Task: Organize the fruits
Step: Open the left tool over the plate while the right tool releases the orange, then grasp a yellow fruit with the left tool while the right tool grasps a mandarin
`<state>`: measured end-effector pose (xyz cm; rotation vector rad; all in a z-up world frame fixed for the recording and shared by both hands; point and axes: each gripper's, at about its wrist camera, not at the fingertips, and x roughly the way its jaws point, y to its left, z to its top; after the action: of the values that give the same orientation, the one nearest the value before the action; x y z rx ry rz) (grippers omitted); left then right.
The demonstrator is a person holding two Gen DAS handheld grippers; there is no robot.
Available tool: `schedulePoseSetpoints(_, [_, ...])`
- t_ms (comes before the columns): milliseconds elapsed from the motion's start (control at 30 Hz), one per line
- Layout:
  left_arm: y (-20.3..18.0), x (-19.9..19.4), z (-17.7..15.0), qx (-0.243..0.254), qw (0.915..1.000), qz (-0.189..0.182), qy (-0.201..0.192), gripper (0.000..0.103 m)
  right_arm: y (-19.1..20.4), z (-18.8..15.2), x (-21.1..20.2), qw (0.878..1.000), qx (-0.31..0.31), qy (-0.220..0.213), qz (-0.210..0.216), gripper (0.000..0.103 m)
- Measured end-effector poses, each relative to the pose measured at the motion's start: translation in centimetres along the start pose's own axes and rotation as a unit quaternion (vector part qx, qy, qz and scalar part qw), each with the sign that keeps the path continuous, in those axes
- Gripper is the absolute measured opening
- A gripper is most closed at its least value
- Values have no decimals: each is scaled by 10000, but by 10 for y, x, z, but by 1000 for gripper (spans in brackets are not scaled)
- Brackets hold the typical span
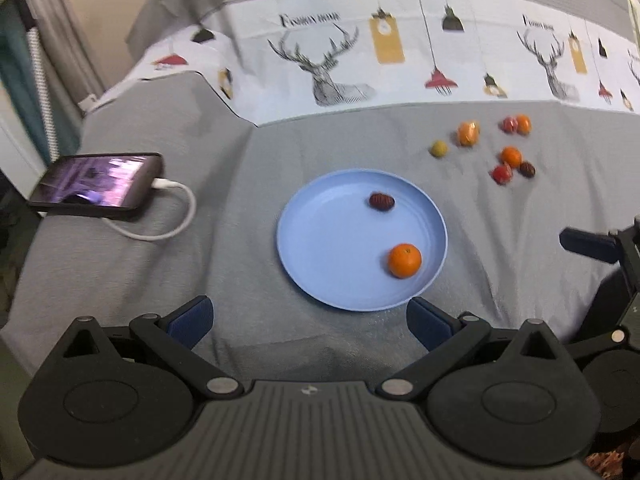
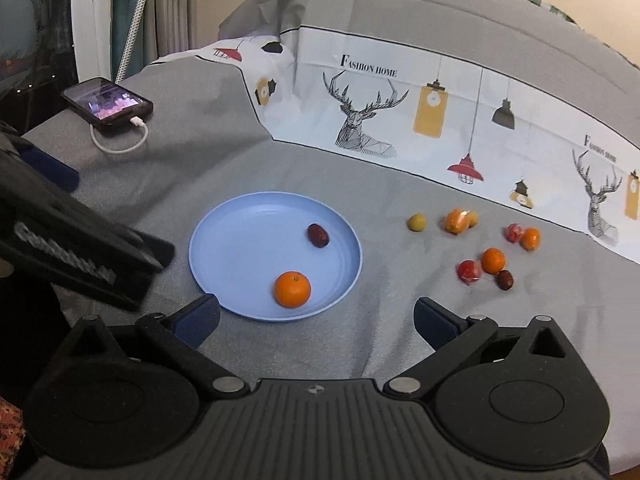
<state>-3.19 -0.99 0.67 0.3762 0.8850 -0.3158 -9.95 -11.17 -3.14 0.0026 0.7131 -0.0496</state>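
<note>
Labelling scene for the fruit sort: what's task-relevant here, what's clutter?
Job:
- blue plate
- orange and dark date on it
- loose fruits on the grey cloth

Lying about:
- phone
- white charging cable
- deer-print cloth

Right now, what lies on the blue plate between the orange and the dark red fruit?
Nothing: both wrist views show bare blue plate between the round orange and the dark red oval fruit.

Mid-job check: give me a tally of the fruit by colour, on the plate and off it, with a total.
Orange: 4, one on the blue plate at, three on the cloth
Dark brown-red: 2, one on the plate, one on the cloth
Red: 2
Yellow-green: 1
Total: 9
</note>
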Motion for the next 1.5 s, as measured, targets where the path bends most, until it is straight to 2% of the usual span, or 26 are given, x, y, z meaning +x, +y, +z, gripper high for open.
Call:
schedulePoseSetpoints(133, [2, -9, 2, -66, 9999, 106, -56, 103, -4, 0, -14, 9998, 45, -172, -47, 102])
schedulePoseSetpoints(233, [3, -16, 0, -179, 9996, 110, -179, 103, -8, 0, -23, 9995, 120, -259, -122, 102])
schedulePoseSetpoints(333, [0, -18, -4, -159, 9998, 47, -127, 103, -11, -2, -29, 9989, 237, -360, -191, 102])
schedulePoseSetpoints(500, [-6, -17, -6, 7, 9999, 70, -123, 103, -15, -5, -28, 9987, 349, -315, -189, 102])
schedulePoseSetpoints(1067, [-6, 2, 5, -113, 9998, 8, 187, 103, -27, -7, -9, 9974, 666, -151, -214, 102])
schedulePoseSetpoints(1233, [-9, 11, 15, -102, 9995, -6, 309, 103, -39, -8, -1, 9951, 865, -183, -448, 102])
schedulePoseSetpoints(1500, [-33, 36, 42, 101, 9988, -76, 471, 103, -92, -13, 17, 9839, 1414, -192, -1077, 102])
